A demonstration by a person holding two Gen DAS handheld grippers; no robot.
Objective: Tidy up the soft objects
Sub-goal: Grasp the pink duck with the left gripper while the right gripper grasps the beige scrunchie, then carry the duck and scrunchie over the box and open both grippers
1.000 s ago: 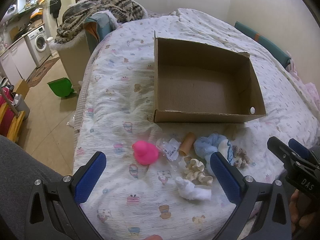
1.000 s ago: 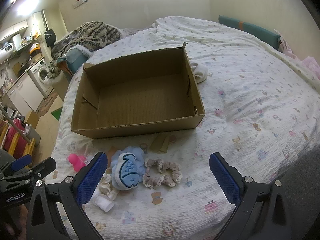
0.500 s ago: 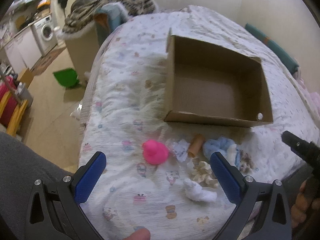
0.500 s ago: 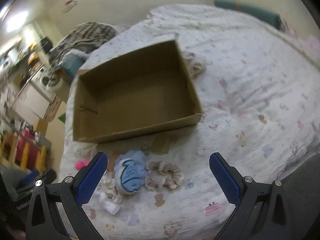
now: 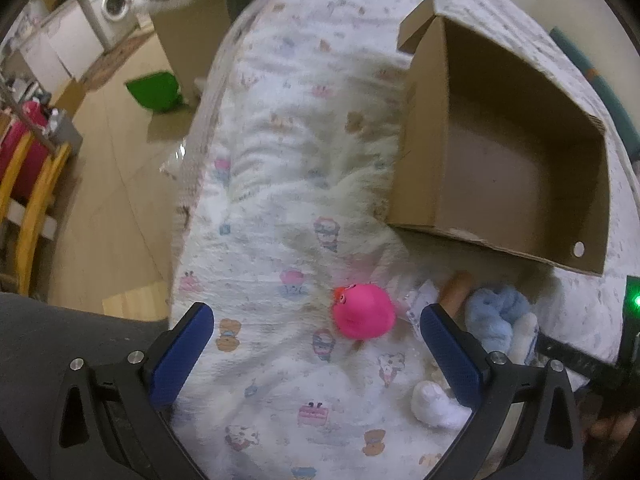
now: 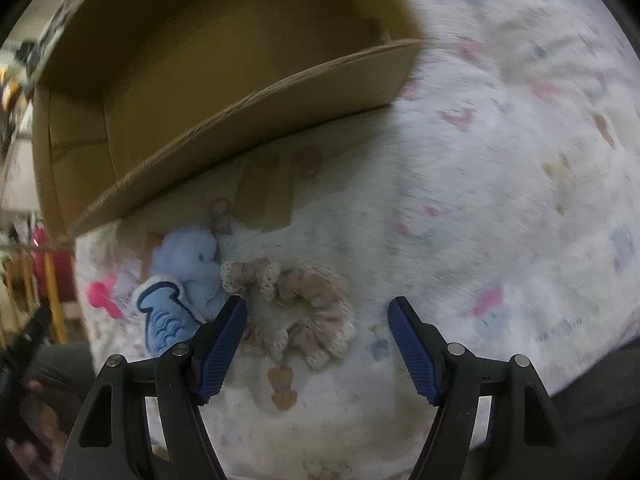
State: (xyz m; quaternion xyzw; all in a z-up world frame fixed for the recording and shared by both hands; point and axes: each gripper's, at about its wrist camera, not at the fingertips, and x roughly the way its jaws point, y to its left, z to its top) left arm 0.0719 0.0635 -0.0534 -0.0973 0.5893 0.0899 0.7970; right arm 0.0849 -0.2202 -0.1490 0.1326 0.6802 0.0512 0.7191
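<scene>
An empty cardboard box (image 5: 504, 152) lies on the patterned bedspread (image 5: 304, 168); it also shows in the right wrist view (image 6: 224, 92). In front of it lie a pink duck toy (image 5: 362, 316), a blue plush (image 5: 496, 316), a brown tube (image 5: 456, 288) and a white sock (image 5: 436, 404). My left gripper (image 5: 316, 344) is open just short of the duck. My right gripper (image 6: 316, 340) is open and low over a beige lace scrunchie (image 6: 296, 304), next to the blue plush (image 6: 180, 280).
The bed's left edge drops to a wooden floor with a green dustpan (image 5: 154, 90), a washing machine (image 5: 112, 6) and a yellow-red frame (image 5: 28, 176). A loose cardboard scrap (image 6: 268, 188) lies by the box. My dark-clothed leg (image 5: 60, 332) is at the lower left.
Both grippers have dropped and moved forward. The left has closed in on the pink duck. The right has come down over the scrunchie, and its jaws stand narrower than before.
</scene>
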